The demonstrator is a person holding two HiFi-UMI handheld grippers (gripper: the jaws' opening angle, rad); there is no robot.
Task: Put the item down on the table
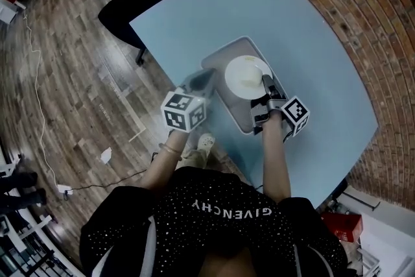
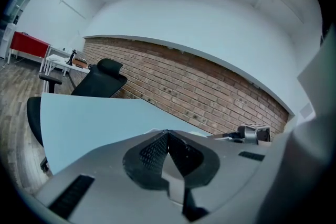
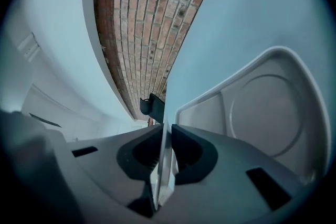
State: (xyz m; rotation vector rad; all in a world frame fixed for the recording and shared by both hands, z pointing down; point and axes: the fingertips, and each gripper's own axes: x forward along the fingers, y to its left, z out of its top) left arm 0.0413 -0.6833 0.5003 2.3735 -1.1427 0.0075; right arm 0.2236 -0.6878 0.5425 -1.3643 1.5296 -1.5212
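A round white plate (image 1: 246,76) is over the grey tray (image 1: 228,52) on the light blue table (image 1: 305,42). My right gripper (image 1: 267,80) is shut on the plate's near right rim. In the right gripper view the plate's thin edge (image 3: 164,165) runs between the closed jaws of the right gripper (image 3: 165,136), and the tray (image 3: 273,113) with its round recess lies behind to the right. I cannot tell whether the plate touches the tray. My left gripper (image 1: 202,80) hovers at the tray's left edge, shut and empty. Its own view shows the left gripper (image 2: 168,136) with its jaws together.
A black office chair (image 1: 123,6) stands at the table's far left corner and also appears as the chair (image 2: 100,78) beyond the table (image 2: 89,118). A brick wall (image 1: 363,16) borders the table's far side. Wooden floor (image 1: 71,87) lies to the left.
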